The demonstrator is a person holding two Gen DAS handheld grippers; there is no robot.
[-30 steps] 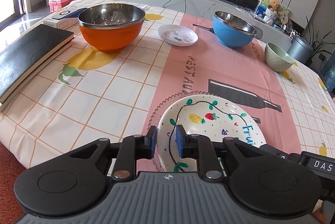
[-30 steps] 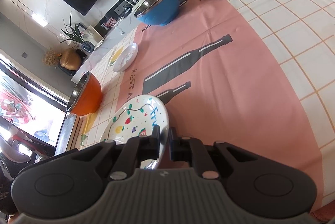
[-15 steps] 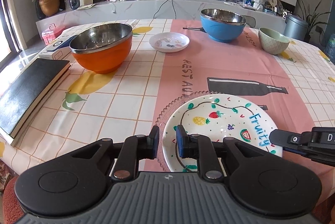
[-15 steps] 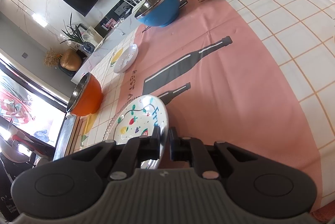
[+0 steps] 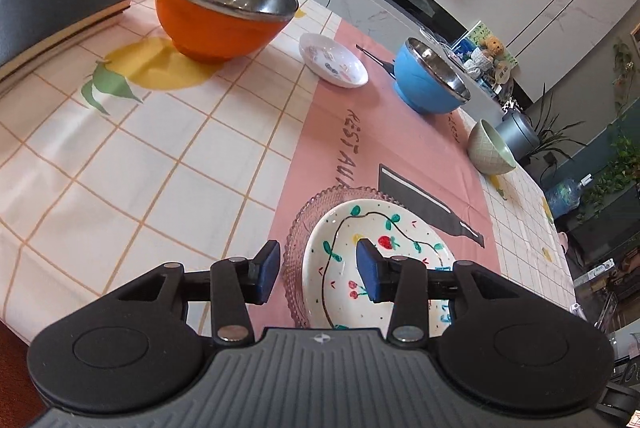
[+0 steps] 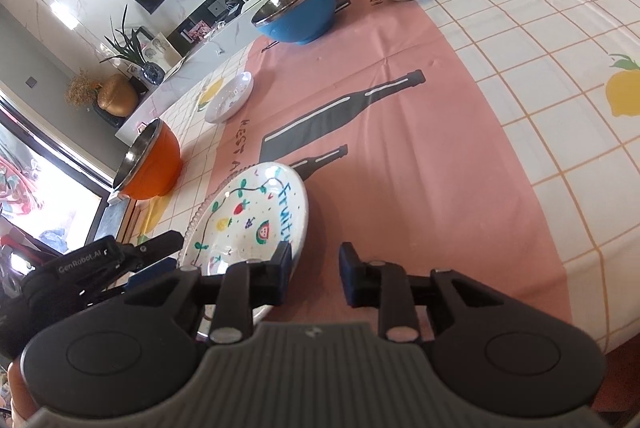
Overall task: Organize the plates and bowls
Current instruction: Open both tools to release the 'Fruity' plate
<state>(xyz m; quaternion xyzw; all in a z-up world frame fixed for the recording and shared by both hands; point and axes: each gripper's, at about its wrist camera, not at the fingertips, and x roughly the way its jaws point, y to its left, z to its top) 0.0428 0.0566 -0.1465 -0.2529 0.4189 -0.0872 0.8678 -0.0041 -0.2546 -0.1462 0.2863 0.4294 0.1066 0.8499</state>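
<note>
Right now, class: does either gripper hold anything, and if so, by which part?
Nothing is held. The left gripper and right gripper have just been opening; their pads stand clear of the painted plate's rim.

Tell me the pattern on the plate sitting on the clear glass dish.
White plate with hand-painted fruit, a vine with green leaves and blue "Fruity" lettering; clearest in the right wrist view.

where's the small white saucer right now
In the left wrist view the small white saucer sits far across the table on the checked cloth at the pink strip's edge, between the orange bowl and the blue bowl, touching neither.
</note>
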